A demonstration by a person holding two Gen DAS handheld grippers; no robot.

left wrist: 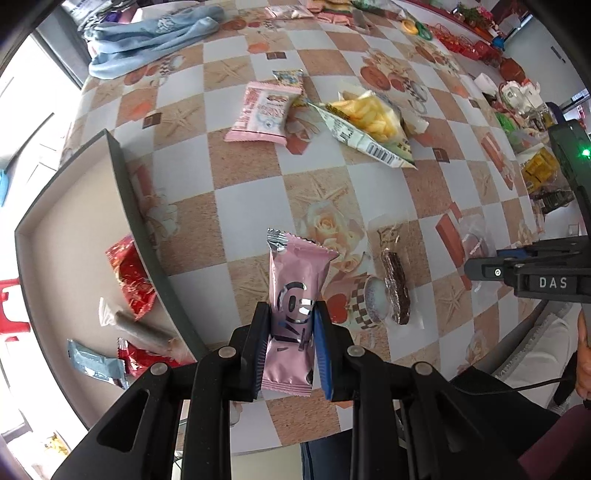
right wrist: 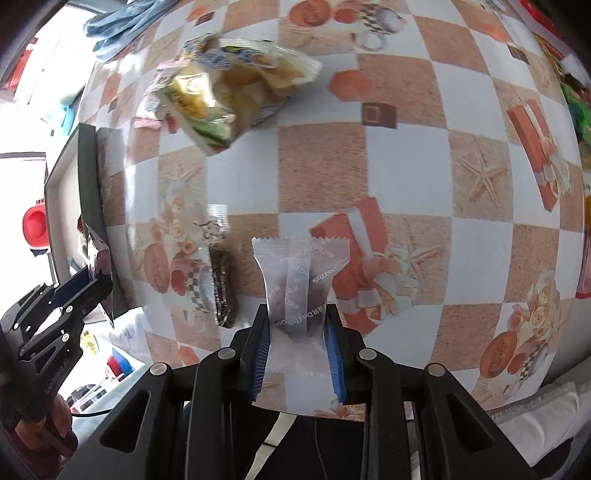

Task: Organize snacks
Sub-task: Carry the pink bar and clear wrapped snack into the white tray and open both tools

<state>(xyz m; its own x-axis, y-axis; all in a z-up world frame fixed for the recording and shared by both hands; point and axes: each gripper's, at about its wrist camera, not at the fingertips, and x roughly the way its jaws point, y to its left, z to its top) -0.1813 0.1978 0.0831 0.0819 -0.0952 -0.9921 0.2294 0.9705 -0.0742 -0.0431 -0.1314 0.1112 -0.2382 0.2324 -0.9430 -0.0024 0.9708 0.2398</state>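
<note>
A: What is the biggest thing in view?

B: The counter (left wrist: 369, 206), covered in a checked cloth with printed roses, starfish and cups. At its left edge sits a shallow box (left wrist: 122, 173) with dark walls and a pale floor.

A: What lies in the box?

B: A red packet (left wrist: 129, 277) against its right wall, a grey-brown roll in clear wrap (left wrist: 144, 328) below it, then a pale blue packet (left wrist: 96, 363) and another red one (left wrist: 142, 358) side by side near the bottom.

A: And out on the cloth?

B: At the far left corner a crumpled blue cloth (left wrist: 155, 33). Toward the middle, a yellow bag of puffed snacks (left wrist: 369, 122) lies with its barcode end toward the camera, and just left of it a pink-and-white packet (left wrist: 264, 110). Nearer, a dark brown bar in clear wrap (left wrist: 397, 291) lies flat on a printed cup.

A: What is the left tool doing?

B: The left tool (left wrist: 291, 314) pinches a pink foil packet (left wrist: 295, 295) across its lower half; the packet points away from the camera, above the cloth just right of the box wall.

A: And the right one?

B: The right tool (right wrist: 299, 325) is clamped on a white translucent packet (right wrist: 299, 280), back seam facing up, with something dark inside. The brown bar lies just left of it. From the left wrist view that tool enters at the right edge, well apart from the pink packet.
</note>
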